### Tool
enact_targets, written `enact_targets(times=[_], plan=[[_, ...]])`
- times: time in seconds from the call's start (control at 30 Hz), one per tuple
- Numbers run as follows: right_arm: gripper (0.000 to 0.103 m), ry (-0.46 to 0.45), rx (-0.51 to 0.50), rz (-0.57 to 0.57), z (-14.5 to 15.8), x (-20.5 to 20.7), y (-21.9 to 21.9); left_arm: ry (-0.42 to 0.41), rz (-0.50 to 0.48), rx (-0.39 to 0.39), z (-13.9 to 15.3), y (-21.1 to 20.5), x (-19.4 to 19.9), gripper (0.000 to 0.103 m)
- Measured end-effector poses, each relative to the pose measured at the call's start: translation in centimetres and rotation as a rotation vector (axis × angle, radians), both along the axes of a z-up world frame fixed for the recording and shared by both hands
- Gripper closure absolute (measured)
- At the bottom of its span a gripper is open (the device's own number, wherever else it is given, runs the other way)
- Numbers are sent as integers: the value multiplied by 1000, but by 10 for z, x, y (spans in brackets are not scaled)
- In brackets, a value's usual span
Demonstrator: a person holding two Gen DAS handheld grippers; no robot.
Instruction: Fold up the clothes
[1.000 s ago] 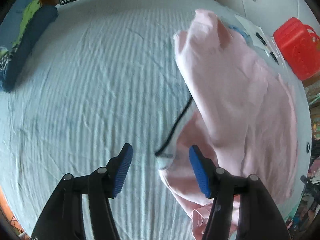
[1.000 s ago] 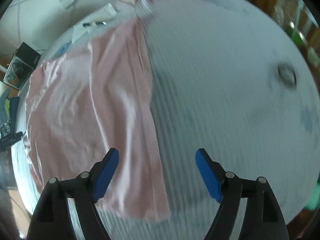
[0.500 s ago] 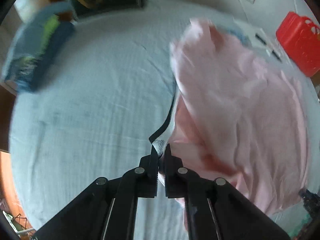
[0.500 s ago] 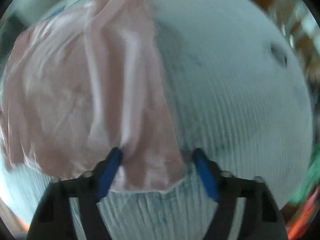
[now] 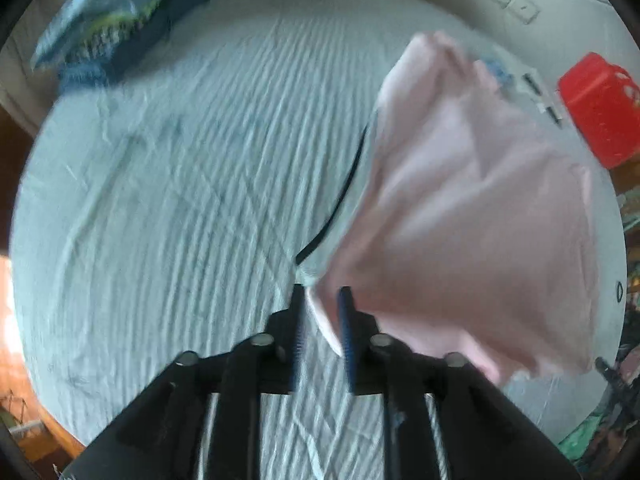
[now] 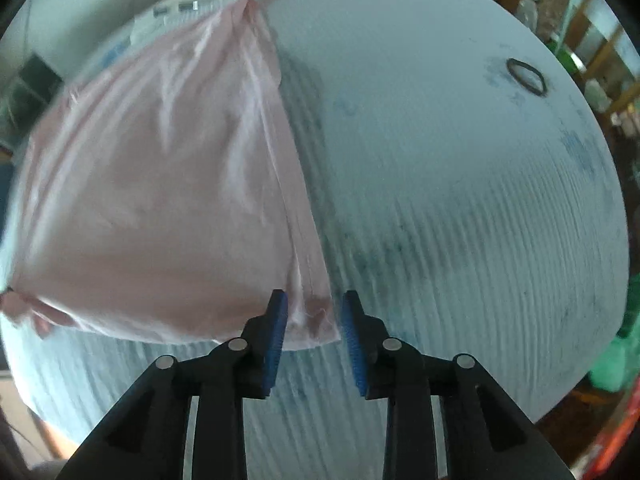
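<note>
Pink garment (image 5: 460, 208) half-lifted above bed (image 5: 160, 200). Left hand-held gripper (image 5: 322, 320) narrowly parted, collar corner between pads, grip uncertain. Right hand-held gripper (image 6: 312, 320) narrowly parted around hem corner. Step: corner pickup. Next: clamp firmly, lift evenly, fold across.

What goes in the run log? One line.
left tool: open, straddling pink garment collar | right tool: open, straddling hem corner | bed sheet: underneath

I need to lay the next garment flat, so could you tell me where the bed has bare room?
Bare sheet lies left of the pink shirt, below the blue packet. More lies right of the shirt, up to the black hair tie. It is crowded near the red basket.
</note>
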State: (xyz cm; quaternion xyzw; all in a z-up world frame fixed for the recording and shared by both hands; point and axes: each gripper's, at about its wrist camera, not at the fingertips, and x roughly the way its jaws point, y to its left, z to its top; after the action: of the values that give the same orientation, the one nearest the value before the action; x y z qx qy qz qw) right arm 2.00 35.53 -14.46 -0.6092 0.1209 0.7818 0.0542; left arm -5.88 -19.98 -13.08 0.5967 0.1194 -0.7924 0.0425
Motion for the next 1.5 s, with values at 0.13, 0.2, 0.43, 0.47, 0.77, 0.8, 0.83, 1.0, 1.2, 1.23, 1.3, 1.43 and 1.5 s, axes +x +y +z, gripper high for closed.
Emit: enact_targets(times=[0.13, 0.2, 0.43, 0.47, 0.77, 0.8, 0.83, 1.0, 1.2, 1.23, 1.3, 1.43, 1.5], plan=[[59, 48, -49, -3, 16, 10, 5, 91, -19, 25, 38, 8, 14, 35], [29, 42, -47, 14, 15, 12, 3, 111, -48, 54, 50, 17, 23, 34], [29, 19, -66, 68, 3, 12, -4, -7, -108, 70, -5, 54, 32, 35], [29, 17, -70, 74, 2, 9, -4, -19, -118, 48, -13, 62, 36, 36], [29, 37, -114, 150, -18, 2, -11, 22, -176, -129, -47, 107, 38, 36], [29, 34, -107, 157, -22, 0, -14, 28, -175, -129, -48, 109, 36, 36], [27, 28, -90, 164, -27, -2, -19, 29, -176, -123, -48, 109, 35, 36], [17, 46, 15, 162, -25, 0, -39, 25, -204, -115, -52, 111, 35, 31], [12, 10, 111, 219, -23, -2, -58, 16, -237, -121, -56, 112, 39, 22], [31, 12, 114, 208, -19, -1, -56, 15, -235, -119, -55, 112, 42, 32], [40, 53, 108, 183, -3, 7, -52, 22, -235, -117, -52, 113, 48, 46], [40, 109, 92, 170, 14, 25, -44, 44, -247, -145, -52, 120, 54, 50], [40, 89, 86, 175, 8, 26, -41, 39, -234, -128, -51, 118, 55, 54]])
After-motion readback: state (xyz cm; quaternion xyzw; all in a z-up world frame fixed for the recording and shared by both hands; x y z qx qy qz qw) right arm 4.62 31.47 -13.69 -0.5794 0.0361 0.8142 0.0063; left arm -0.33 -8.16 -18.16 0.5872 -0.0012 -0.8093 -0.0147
